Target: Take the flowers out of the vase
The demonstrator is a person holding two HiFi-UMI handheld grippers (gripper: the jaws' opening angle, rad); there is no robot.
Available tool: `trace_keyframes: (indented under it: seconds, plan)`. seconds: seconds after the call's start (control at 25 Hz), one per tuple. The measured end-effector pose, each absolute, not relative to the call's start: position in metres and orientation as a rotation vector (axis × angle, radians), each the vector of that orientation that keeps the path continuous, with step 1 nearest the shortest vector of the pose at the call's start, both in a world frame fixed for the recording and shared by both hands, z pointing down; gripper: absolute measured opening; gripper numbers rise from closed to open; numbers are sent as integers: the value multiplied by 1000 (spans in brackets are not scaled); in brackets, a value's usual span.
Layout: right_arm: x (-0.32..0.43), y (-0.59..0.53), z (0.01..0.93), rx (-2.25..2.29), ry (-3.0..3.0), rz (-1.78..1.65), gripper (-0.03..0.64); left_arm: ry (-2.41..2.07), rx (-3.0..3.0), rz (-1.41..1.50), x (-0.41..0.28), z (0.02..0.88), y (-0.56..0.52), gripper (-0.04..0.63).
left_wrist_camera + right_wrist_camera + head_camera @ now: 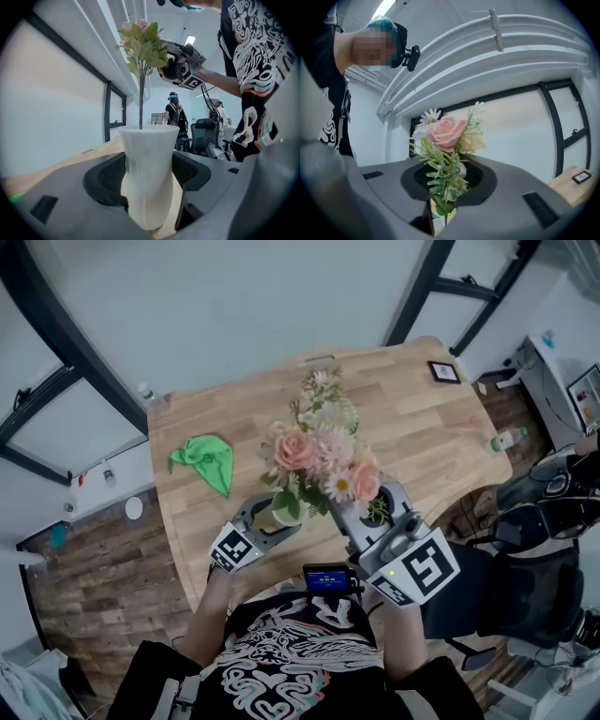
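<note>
**Desk** (412, 423): pale wood, filling the middle of the head view.

**Vase** (149, 173): white, ribbed, upright, low in the centre of the left gripper view. It stands at the desk's near edge.

**Left tongs** (272, 521): clenched on the vase, one jaw against each flank.

**Flowers** (446, 136): a mixed bunch of pink rose, white daisy and green sprigs, at the centre of the right gripper view. In the head view the bunch sits just above the frame's middle. In the left gripper view one thin stem runs from the vase mouth up to the foliage near the top of the frame.

**Right tongs** (367, 505): grasping the bunch low on its stems, jaws nearly together, just right of the vase.

**Green cloth** (204, 461): crumpled, on the left part of the desk, well apart from the vase.

**Small dark frame** (443, 372): lying flat near the desk's upper right corner.

**Bottle** (506, 438): at the desk's right edge.
</note>
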State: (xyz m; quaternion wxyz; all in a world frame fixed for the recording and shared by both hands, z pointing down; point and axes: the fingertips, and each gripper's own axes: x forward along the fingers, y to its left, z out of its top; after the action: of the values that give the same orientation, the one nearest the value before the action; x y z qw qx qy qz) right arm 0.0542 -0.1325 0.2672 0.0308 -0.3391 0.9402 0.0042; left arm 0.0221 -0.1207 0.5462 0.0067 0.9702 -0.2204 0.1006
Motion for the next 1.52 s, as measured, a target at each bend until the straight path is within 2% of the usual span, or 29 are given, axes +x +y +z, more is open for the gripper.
trace_keyframes:
  seconds: [0.64,1.12,1.52]
  plan:
    - [55,-135,234,-1062,2889,70,81,-679,3080,241,13,529,-128,307]
    - [92,-145,226,-1184,2826,86,81,-681,3068,259,5,529,-123,307]
    - [101,-174,298,-1381,2883,-75,81,-691,3040,254,-6,534,-121,307]
